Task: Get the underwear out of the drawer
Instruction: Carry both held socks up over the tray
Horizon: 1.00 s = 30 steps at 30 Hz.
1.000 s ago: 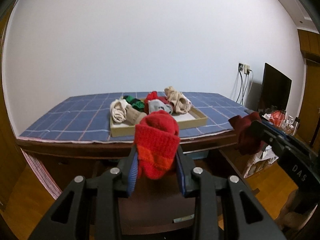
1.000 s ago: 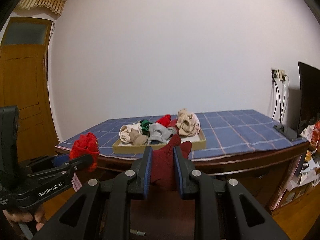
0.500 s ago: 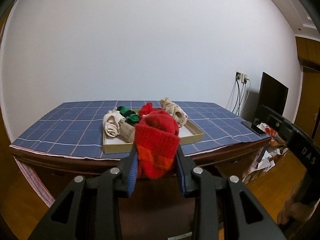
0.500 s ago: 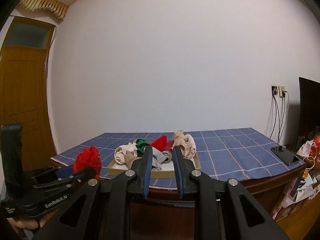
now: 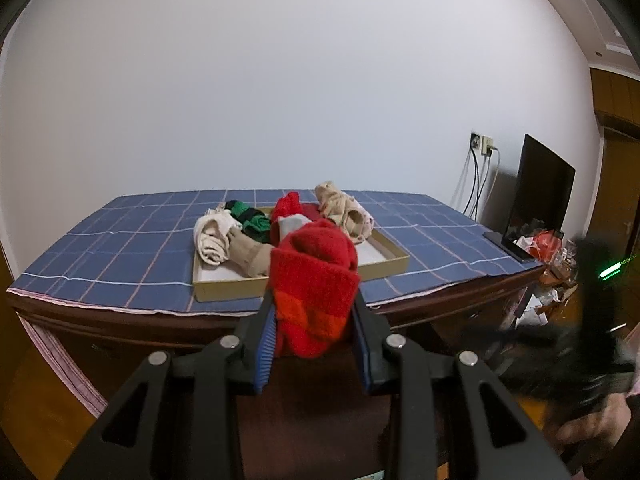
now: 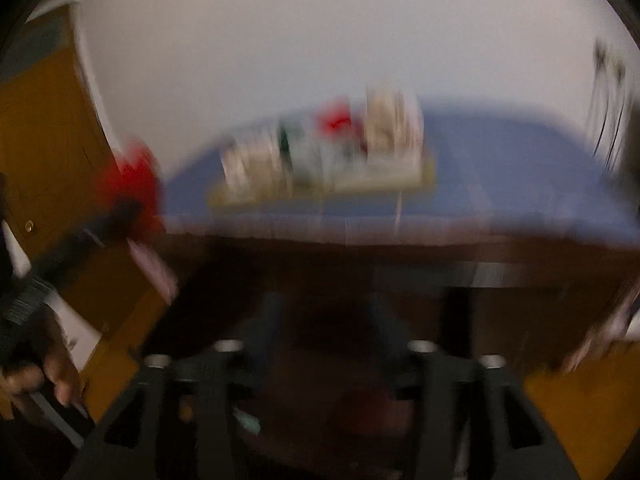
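While the right wrist view is badly smeared, the left wrist view is sharp, so most lines come from there.

table (image 5: 120, 256): dark wood, covered by a blue checked cloth; fills the middle of both views.

tray (image 5: 304, 282): shallow tan box on the cloth near the table's front edge, white floor bare at its right end; serves as the drawer here.

clothes in tray (image 5: 248, 236): rolled bundles piled in its left and back parts, cream, beige, green-black, red, grey, and a pale patterned one at the back right; all touching one another.

left claw (image 5: 314, 332): black frame, blue pads, pressed in on both sides of a red knit bundle (image 5: 316, 284); pinching it, pads touching the fabric left and right.

red knit bundle: the taken-out item, held in the air in front of the table edge, clear of the tray, with an orange band across its lower half.

right claw (image 6: 324, 328): jaws opening, spread apart; only dark blur between them, nothing seen gripped; too smeared to tell more.

left hand (image 6: 36, 368): at the left edge of the right wrist view, wrapped round the left claw's handle.
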Available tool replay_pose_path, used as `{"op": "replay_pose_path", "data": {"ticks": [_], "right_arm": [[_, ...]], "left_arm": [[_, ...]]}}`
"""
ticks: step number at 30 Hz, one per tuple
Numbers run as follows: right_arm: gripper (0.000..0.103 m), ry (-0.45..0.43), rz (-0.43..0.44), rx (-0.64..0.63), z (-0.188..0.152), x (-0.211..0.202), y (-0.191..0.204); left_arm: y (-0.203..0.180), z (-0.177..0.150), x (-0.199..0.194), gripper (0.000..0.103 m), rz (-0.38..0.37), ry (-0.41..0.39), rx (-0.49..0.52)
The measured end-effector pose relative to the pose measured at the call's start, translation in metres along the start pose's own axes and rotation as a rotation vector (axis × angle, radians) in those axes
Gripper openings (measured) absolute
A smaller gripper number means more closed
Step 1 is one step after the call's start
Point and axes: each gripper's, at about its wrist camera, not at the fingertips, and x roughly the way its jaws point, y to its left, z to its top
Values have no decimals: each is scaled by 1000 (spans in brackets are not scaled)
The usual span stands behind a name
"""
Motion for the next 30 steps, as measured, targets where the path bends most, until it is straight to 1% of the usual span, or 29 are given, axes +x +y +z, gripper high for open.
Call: {"op": "replay_pose_path", "data": {"ticks": [2, 4, 5, 7, 9, 14, 16, 17, 19, 21, 22, 24, 27, 30], "right_arm": [[58, 141, -10, 23, -10, 33, -9], [58, 235, -12, 28, -20, 56, -13], [58, 289, -31, 40, -26, 70, -17], [58, 359, -45, 78, -36, 86, -21], [58, 439, -42, 120, -46, 105, -24], [58, 562, -93, 134, -69, 133, -23], [48, 563, -118, 126, -67, 136, -24], [45, 565, -133, 120, -66, 136, -24], [42, 582, -129, 120, -66, 138, -25], [29, 580, -131, 112, -66, 136, -27], [25, 563, -117, 116, -66, 133, -28], [7, 502, -68, 153, -63, 122, -33], [7, 386, -28, 181, -49, 101, -38], [7, 254, 1, 160, -25, 71, -28]], "left_arm": [[2, -2, 7, 32, -9, 15, -4], [5, -3, 15, 32, -20, 36, -19], [6, -4, 19, 32, -25, 46, -26], [9, -6, 26, 32, -29, 63, -32], [10, -9, 31, 32, -36, 75, -39], [13, -11, 34, 32, -40, 81, -43], [16, -10, 33, 32, -39, 78, -46], [18, -10, 32, 32, -36, 75, -50], [21, -10, 30, 32, -33, 70, -55], [24, -9, 29, 32, -31, 67, -58], [25, -9, 30, 32, -30, 67, -60], [26, -8, 31, 32, -29, 67, -60], [27, -7, 35, 32, -26, 73, -61], [27, -2, 41, 32, -26, 75, -57]]}}
